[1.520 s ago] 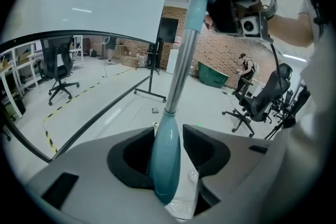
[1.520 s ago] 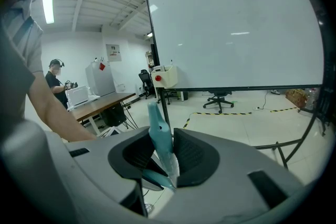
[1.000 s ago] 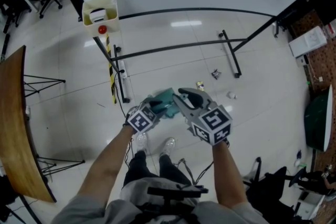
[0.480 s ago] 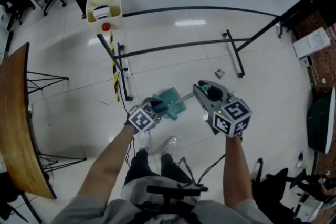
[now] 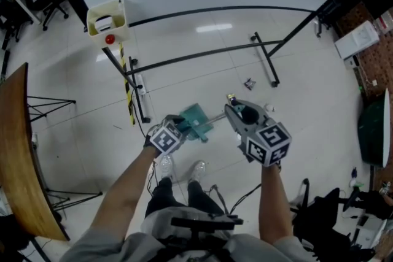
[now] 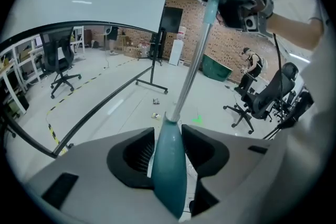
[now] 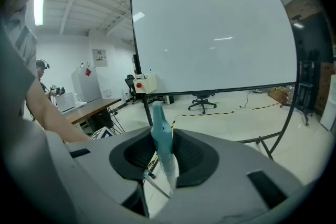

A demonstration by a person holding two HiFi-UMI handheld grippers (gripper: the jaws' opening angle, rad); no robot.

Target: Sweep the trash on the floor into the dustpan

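Dustpan (image 5: pixel 196 121), teal, sits right at the tips of the left gripper (image 5: pixel 179 122), its tapered neck (image 6: pixel 168 165) pinched there. Its metal rod (image 5: pixel 215 115) runs across to the right gripper (image 5: pixel 232 109). Loose on the floor (image 5: pixel 184 80) past the right gripper: a crumpled trash scrap (image 5: pixel 249 83) farthest, a yellowish bit (image 5: pixel 231 97) nearest, a white bit (image 5: pixel 269 108) alongside.

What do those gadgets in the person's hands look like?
The left gripper and right gripper are grey plastic shells with black ribbed pads inside two jaws. Each carries a cube of black-and-white square markers. The sleeves are short and grey.
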